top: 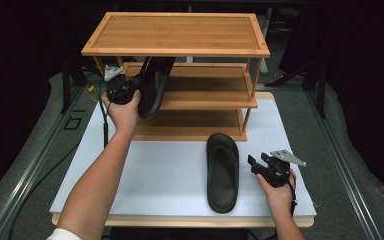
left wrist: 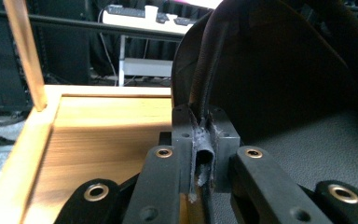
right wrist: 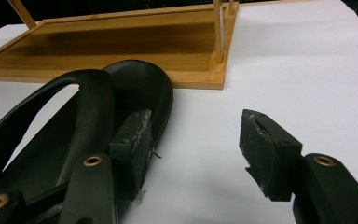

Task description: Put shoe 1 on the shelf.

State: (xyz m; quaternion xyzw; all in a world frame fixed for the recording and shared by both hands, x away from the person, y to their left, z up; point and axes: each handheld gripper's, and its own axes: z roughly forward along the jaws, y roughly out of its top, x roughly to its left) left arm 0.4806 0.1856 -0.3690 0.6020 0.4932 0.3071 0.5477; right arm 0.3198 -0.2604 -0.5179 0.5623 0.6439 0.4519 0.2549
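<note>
A black flip-flop [top: 153,86] hangs sole-up and tilted at the left front of the bamboo rack's middle shelf [top: 205,102]. My left gripper [top: 130,91] is shut on its strap [left wrist: 208,70], pinched between the two pads, with the sole [left wrist: 284,84] rising to the right. A second black flip-flop [top: 222,171] lies flat on the white table, toe toward the rack. My right gripper [top: 260,162] stands open just to its right, low over the table. In the right gripper view the left pad [right wrist: 137,147] sits beside that flip-flop [right wrist: 74,126]; nothing is between the jaws [right wrist: 200,140].
The three-tier bamboo rack [top: 177,32] stands at the back of the white tabletop [top: 170,170]; its bottom shelf [right wrist: 121,46] rests on the table. Bare white surface lies to the right of the rack [right wrist: 298,60]. Dark floor and rails flank the table.
</note>
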